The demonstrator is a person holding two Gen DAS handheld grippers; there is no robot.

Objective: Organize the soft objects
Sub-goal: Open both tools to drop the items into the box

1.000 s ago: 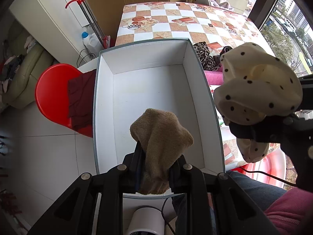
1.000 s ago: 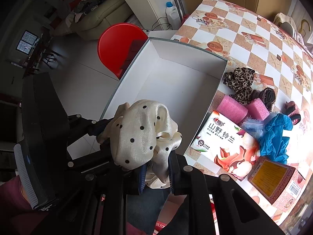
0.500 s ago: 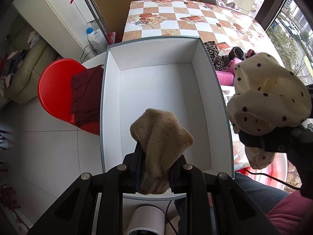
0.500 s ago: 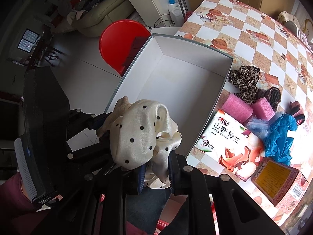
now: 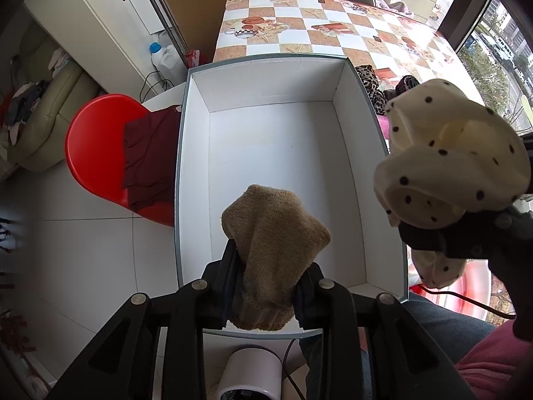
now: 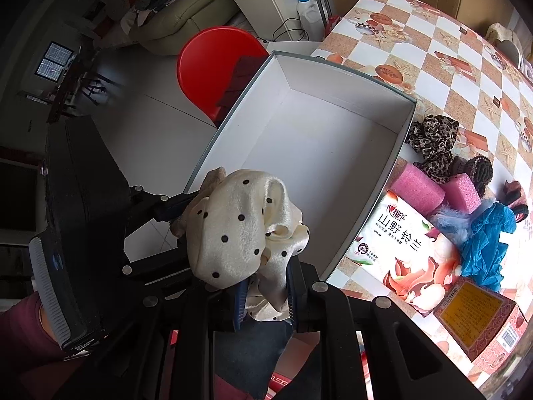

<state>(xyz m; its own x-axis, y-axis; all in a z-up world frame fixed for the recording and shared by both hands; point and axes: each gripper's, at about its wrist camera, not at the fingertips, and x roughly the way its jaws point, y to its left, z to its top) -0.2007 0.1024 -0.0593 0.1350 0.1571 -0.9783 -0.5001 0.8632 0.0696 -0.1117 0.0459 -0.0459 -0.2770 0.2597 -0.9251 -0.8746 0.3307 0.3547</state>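
**Two soft bundles poised over the empty box**

The fingers (image 5: 230, 280) of the left gripper (image 5: 265, 286) bracket a tan knitted piece (image 5: 271, 236), and those jaws have just been opening, so the knit, clamped a second ago, now sits loosely between them above the near end of the white box (image 5: 353, 113). The right gripper (image 6: 265, 295) pinches a cream polka-dot cloth (image 6: 233, 223) by its lower folds, just beside the box's near right corner. Both look light, limp and easily crushed; the satin seems slippery, so a bunched fold is the safest hold. Compared with a second ago, the box fills more of the left view.
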